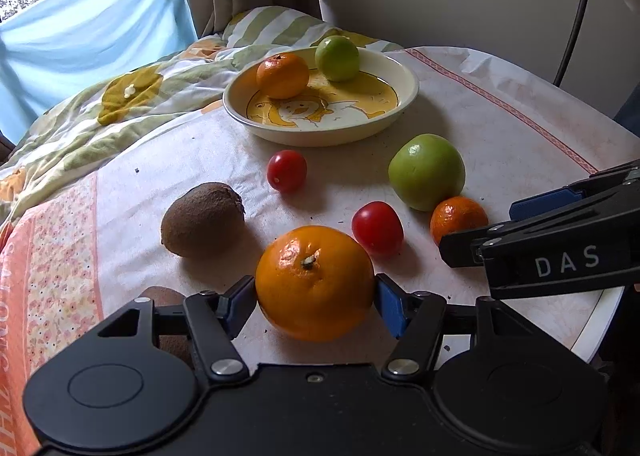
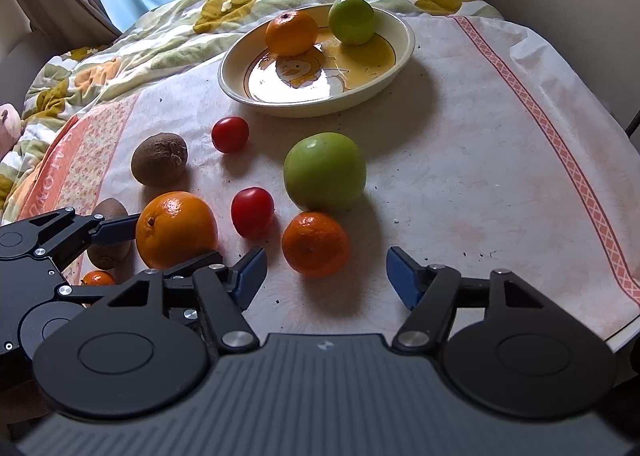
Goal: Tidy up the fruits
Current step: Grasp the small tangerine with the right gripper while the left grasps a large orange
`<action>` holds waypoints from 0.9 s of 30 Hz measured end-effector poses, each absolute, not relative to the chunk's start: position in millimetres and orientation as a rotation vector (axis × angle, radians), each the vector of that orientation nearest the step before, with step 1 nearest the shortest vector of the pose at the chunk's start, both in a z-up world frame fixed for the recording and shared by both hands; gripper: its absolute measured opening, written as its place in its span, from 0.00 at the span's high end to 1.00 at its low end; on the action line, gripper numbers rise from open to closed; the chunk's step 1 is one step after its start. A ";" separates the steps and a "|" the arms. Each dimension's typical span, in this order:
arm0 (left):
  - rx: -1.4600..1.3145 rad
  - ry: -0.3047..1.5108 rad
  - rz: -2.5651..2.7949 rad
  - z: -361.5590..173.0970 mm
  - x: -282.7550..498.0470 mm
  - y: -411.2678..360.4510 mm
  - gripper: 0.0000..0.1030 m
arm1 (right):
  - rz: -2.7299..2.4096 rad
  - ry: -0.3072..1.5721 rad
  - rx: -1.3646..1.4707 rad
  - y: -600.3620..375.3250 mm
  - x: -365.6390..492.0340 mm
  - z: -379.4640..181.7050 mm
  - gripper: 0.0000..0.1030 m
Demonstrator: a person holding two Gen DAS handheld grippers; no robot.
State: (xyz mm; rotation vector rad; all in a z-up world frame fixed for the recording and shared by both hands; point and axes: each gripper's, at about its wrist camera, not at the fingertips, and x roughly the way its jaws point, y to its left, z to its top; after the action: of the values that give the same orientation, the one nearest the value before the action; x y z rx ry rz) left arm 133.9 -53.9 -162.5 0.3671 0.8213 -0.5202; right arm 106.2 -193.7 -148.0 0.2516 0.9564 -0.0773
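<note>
Left wrist view: the left claw (image 1: 316, 298) is closed on the large orange (image 1: 315, 282), with both blue pads in contact with its sides. The orange rests on the cloth-covered surface (image 1: 460, 107) near its front edge. A kiwi (image 1: 203, 219) lies to the left of the orange, and a second brown fruit is partly hidden behind the left finger. Two cherry tomatoes lie beyond it: one (image 1: 377, 228) just beside the orange, one (image 1: 287, 170) nearer the plate (image 1: 404, 95). A green apple (image 1: 427, 171) sits toward the right edge, with a small mandarin (image 1: 458, 219) touching its front. The plate stands toward the far edge and carries an orange fruit (image 1: 282, 75) and a smaller green fruit (image 1: 337, 57). The right claw (image 1: 486, 225) enters from the right, at the small mandarin.

Right wrist view: the right claw (image 2: 325, 276) stands moderately wide, pads clear of any fruit. The small mandarin (image 2: 315, 244) lies just ahead of the fingertips, centred on the gap and touching the green apple (image 2: 324, 171). The left claw (image 2: 168, 240) appears at the left edge, clamped on the large orange (image 2: 176, 230). The plate (image 2: 232, 67) stands toward the far edge of the surface, against the bedding (image 2: 160, 27).
</note>
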 end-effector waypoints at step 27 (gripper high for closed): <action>0.344 0.801 -0.500 -145.4 119.1 -45.3 0.35 | -0.052 0.952 0.181 -185.4 114.9 -151.9 0.47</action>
State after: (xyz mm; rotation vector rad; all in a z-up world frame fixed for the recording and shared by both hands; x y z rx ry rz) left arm 119.1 -45.3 -145.4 0.3444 0.8010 -0.4996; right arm 114.8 -185.4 -151.9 0.1815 0.9523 -0.0520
